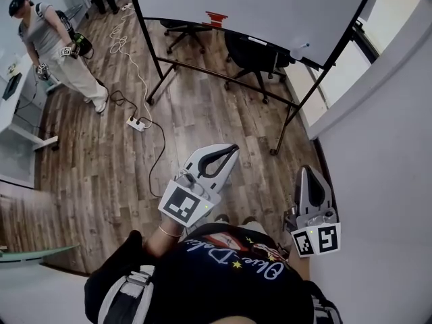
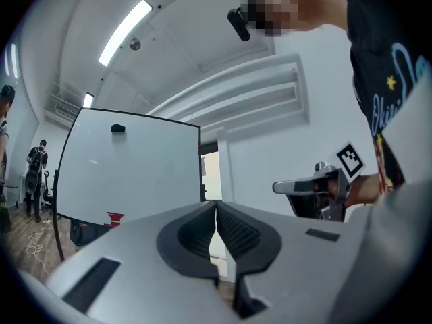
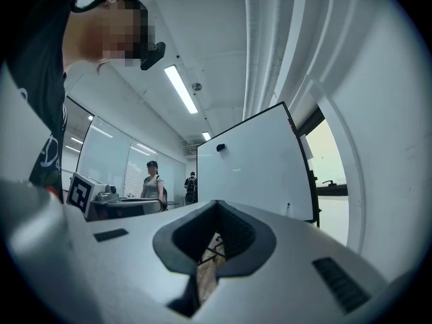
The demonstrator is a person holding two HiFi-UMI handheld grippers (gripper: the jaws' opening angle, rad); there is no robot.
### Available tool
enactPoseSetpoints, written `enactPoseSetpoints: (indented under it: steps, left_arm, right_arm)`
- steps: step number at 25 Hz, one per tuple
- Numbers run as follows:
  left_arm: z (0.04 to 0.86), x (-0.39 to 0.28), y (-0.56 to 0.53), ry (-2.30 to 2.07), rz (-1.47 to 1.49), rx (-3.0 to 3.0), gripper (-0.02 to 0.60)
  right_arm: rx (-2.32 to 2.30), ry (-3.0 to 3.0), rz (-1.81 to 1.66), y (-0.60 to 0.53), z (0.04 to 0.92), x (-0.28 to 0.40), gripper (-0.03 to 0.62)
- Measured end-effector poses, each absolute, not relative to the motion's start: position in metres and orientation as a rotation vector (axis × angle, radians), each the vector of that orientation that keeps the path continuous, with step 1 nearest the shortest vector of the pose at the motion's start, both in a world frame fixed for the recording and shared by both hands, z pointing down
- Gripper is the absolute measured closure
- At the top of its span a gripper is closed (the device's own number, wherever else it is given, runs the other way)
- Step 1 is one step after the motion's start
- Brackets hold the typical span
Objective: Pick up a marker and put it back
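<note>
A marker [image 1: 301, 47] rests at the right end of the whiteboard [image 1: 256, 5], small in the head view; in the right gripper view the marker [image 3: 288, 206] is a tiny upright mark at the board's lower edge. My left gripper [image 1: 233, 148] points level toward the board, shut and empty. My right gripper [image 1: 304, 170] is beside it near the wall, also shut with nothing in it. In the left gripper view the left gripper [image 2: 216, 208] has its pads pressed together in front of the whiteboard [image 2: 128, 167]. In the right gripper view the right gripper [image 3: 217, 205] is shut too.
A red item [image 1: 216, 17] sits at the board's lower edge. Black office chairs [image 1: 253, 56] stand behind the board's stand. A power strip [image 1: 137, 123] and cables lie on the wood floor. Another person [image 1: 54, 42] stands at the far left. A white wall [image 1: 391, 154] runs along the right.
</note>
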State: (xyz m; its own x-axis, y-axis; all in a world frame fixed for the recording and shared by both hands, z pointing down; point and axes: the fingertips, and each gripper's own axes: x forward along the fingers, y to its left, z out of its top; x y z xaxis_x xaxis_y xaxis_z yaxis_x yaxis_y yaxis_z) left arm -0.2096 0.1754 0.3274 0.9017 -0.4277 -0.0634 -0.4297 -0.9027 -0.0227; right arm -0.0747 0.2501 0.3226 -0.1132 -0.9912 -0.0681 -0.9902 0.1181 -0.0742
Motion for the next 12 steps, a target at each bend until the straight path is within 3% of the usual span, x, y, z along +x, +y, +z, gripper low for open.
enactPoseSetpoints:
  steps: [12]
  left_arm:
    - [0.331, -0.224, 0.171, 0.715, 0.114, -3.032, 0.578]
  right_arm:
    - [-2.048, 2.282, 0.030, 0.245, 0.315, -0.079, 0.594]
